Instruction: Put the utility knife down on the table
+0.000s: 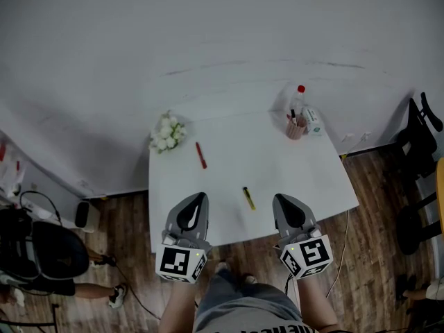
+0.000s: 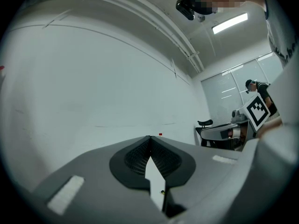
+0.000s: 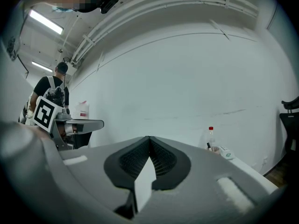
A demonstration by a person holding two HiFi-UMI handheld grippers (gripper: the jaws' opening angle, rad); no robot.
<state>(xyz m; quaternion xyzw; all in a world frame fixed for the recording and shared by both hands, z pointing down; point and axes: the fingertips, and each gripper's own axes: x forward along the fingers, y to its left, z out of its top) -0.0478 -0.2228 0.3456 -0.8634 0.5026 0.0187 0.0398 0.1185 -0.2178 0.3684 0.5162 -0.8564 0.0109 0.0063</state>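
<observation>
The slim yellow utility knife (image 1: 248,198) is lying on the white rectangular table (image 1: 277,165), lower centre, between the left tongs (image 1: 200,200) and right tongs (image 1: 279,200), both pressed together and empty (placing looks finished); next is only backing away.

Utility knife (image 1: 248,198) too small to show its blade, contents of the cup (image 1: 295,128) at the table's (image 1: 277,173) far right too small to tell, black chair (image 1: 418,143) cut off at the right edge.

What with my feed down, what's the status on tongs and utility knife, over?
Left tongs shut, empty; right tongs shut, empty. Utility knife lying on table between them, untouched. Nothing in the way.
</observation>
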